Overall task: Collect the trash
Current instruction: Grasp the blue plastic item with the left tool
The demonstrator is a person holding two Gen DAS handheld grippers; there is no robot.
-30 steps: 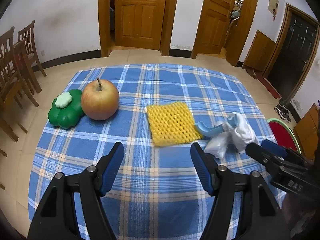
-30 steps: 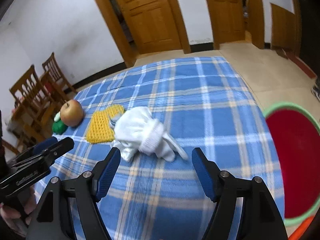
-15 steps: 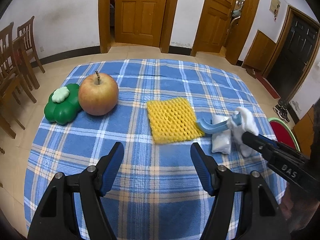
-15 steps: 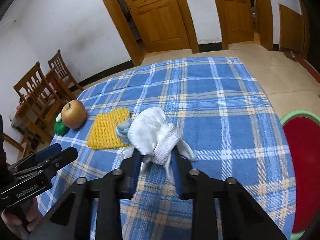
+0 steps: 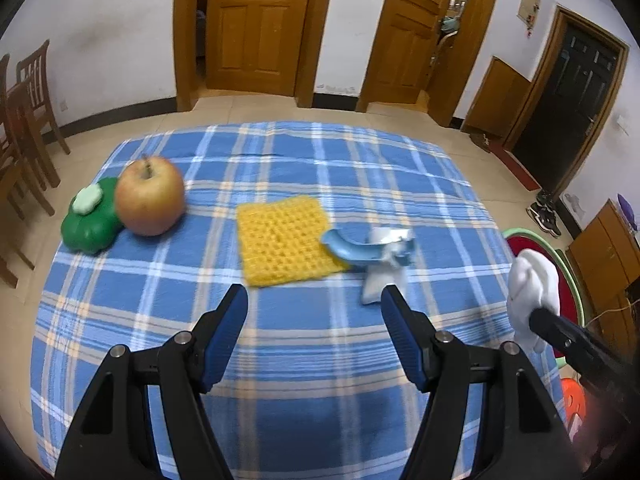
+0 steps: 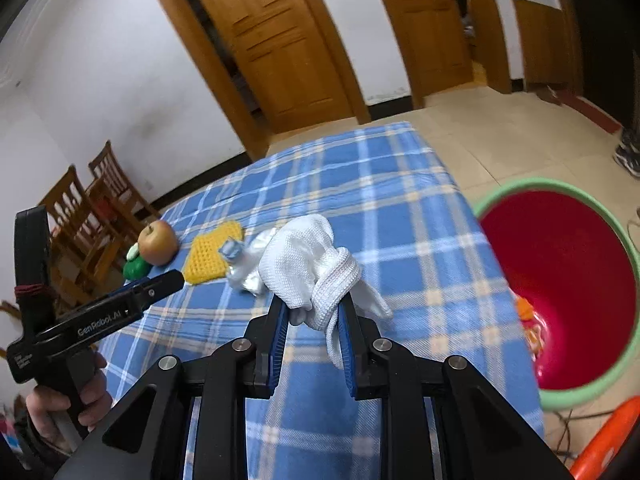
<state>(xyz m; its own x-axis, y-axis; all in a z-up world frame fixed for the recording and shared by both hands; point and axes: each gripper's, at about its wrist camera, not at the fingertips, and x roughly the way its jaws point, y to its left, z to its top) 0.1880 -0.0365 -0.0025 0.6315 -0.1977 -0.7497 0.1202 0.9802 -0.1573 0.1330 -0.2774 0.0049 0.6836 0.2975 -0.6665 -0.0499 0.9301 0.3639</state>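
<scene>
Right gripper clamps the white glove, fingers drooping downward; left gripper hangs open

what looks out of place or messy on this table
A crumpled silvery wrapper with a blue plastic piece lies on the plaid tablecloth, overlapping the yellow mesh pad. It looks like trash beside the apple. The right gripper already holds a white glove.

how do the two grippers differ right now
The right gripper is shut on a white cloth, lifted off the table beside the red bin; the left gripper is open and holds nothing, above the checked tablecloth. Both have black arms with blue pads.
</scene>
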